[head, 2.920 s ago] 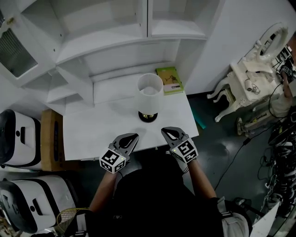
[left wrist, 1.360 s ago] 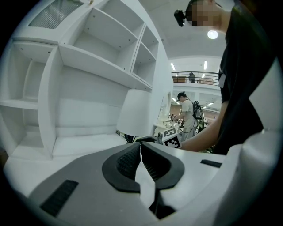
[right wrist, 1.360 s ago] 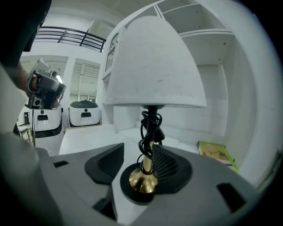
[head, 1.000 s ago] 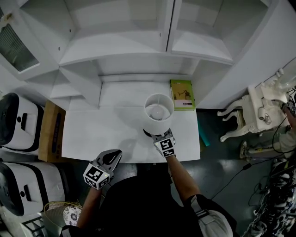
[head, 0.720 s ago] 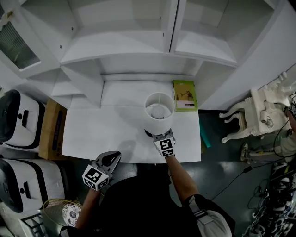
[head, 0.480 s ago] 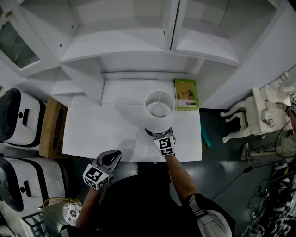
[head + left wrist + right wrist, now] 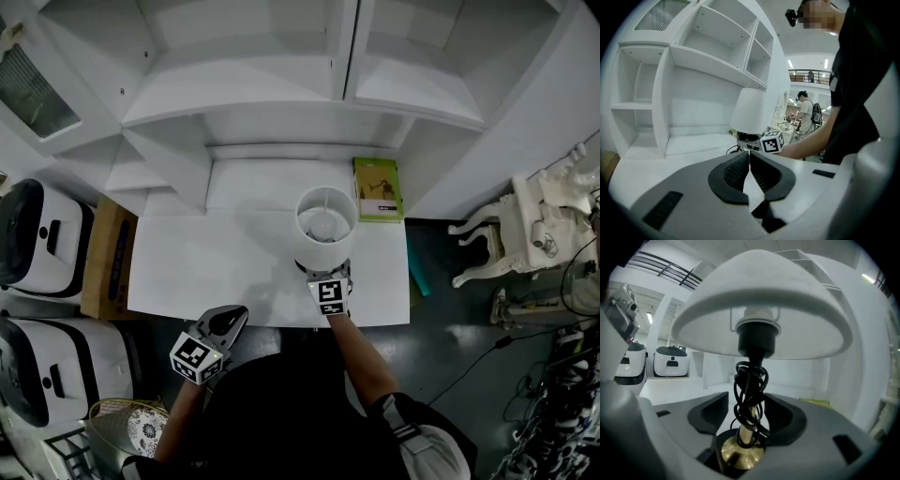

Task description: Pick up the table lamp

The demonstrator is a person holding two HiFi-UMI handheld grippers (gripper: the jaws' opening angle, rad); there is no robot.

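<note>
— Where is the table lamp (image 7: 325, 223)?

— Upright on the white bench (image 7: 206, 272), in its right half, near the front edge. A green book (image 7: 377, 189) lies flat behind it and to the right, apart from it. A white shelf unit (image 7: 262, 94) rises along the back of the bench.

— And the right tool (image 7: 327, 277)?

— Right at the lamp, reaching in from the front edge under the shade (image 7: 764, 301). The right gripper view shows its two dark jaws standing either side of the brass stem (image 7: 747, 423), low down, just above the flared brass foot (image 7: 741, 453). A black cord (image 7: 750, 378) is wound in loops round that stem, up toward the black socket (image 7: 758, 338).

— Is it clamped on?

— No. The jaws are opening, with the stem and its cord between them. A gap shows on the left side. The right pad is close to the cord, and I can't tell whether it brushes it.

— The left tool (image 7: 749, 161)?

— Closed, pads together and nothing between them. It hangs at the bench's front edge, left of the lamp and well apart from it. Its own view looks across the bench toward the shade and the right tool's marker cube (image 7: 772, 141).
</note>
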